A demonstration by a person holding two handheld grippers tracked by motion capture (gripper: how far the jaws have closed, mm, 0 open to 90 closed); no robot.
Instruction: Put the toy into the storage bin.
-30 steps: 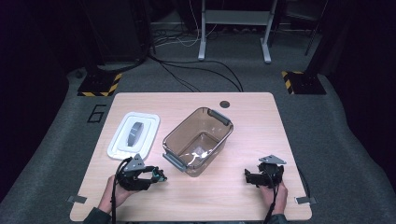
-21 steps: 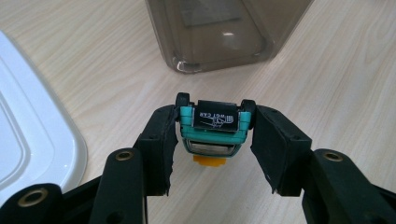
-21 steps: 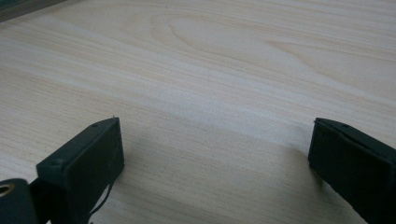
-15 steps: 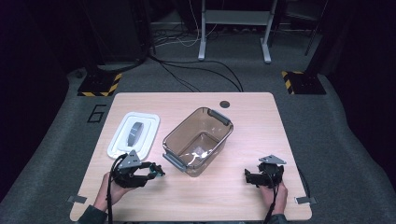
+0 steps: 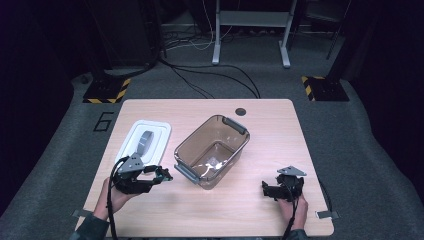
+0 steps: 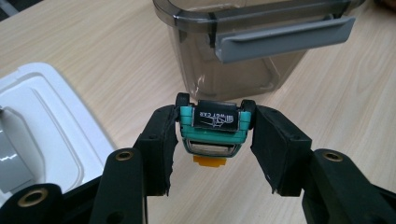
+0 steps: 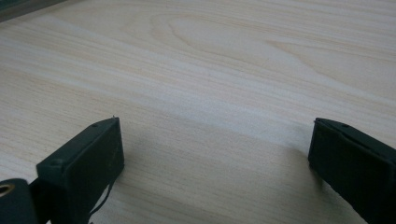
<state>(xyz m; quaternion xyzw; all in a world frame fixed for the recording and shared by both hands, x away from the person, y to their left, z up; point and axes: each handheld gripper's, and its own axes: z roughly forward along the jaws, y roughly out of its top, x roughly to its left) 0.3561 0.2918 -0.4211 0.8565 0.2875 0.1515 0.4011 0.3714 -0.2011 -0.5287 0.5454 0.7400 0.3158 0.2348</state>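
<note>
A white lid (image 5: 160,132) with a grey handle (image 5: 145,140) lies on the wooden table (image 5: 270,140), just beyond the left tongs (image 5: 162,175). A black disc (image 5: 241,111) sits at the far edge, well apart from the right tongs (image 5: 267,190). On the floor far beyond both are cables (image 5: 210,80), two striped blocks (image 5: 106,91) and a metal stand (image 5: 250,20).

The left gripper (image 5: 161,174), clamping a small teal toy car (image 6: 214,126) between its black jaws, is lifting off the light wooden table (image 5: 220,210) beside the smoky transparent plastic bin (image 5: 212,150).
</note>
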